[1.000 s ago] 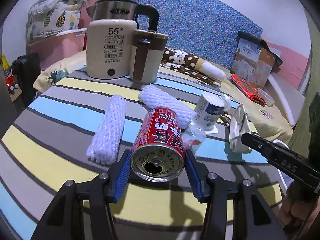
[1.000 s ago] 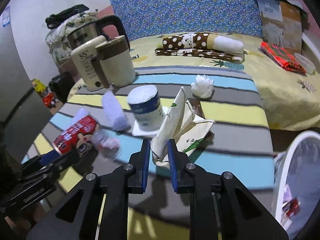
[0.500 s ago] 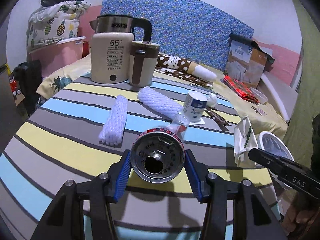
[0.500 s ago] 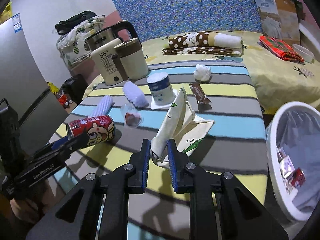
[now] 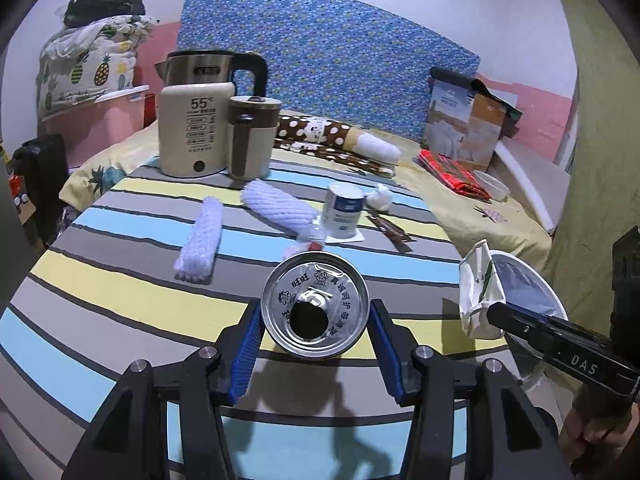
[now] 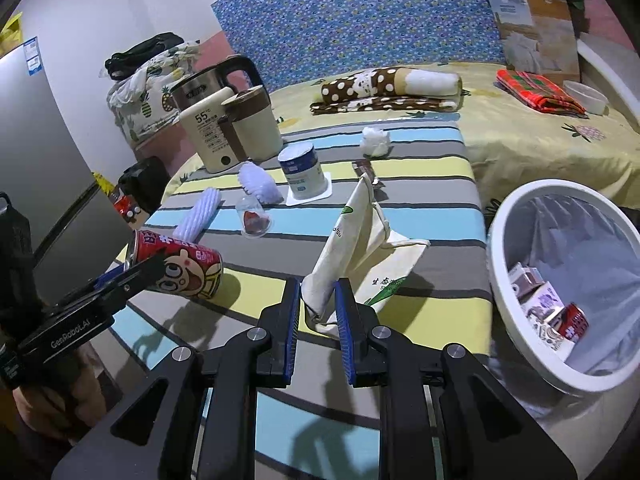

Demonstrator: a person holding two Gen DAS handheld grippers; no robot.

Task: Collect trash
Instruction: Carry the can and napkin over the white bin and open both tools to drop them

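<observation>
My left gripper (image 5: 314,316) is shut on a red drink can (image 5: 314,305), lifted above the striped table (image 5: 100,280); the can also shows in the right wrist view (image 6: 180,262). My right gripper (image 6: 318,304) is shut on a white paper bag (image 6: 352,236), also held above the table, seen at the right in the left wrist view (image 5: 478,294). A white trash bin (image 6: 520,208) with a clear liner and some trash stands beside the table at the right.
On the table lie two white foam nets (image 5: 200,236) (image 5: 280,208), a clear plastic cup (image 6: 253,220), a white-blue tub (image 6: 302,170), a brown wrapper (image 5: 390,232) and a tissue wad (image 6: 375,141). A kettle (image 5: 194,128) and jug (image 5: 252,136) stand at the back.
Both grippers pulled back and up from the table centre with the can and the bag. The bin came into fuller view at the right.
</observation>
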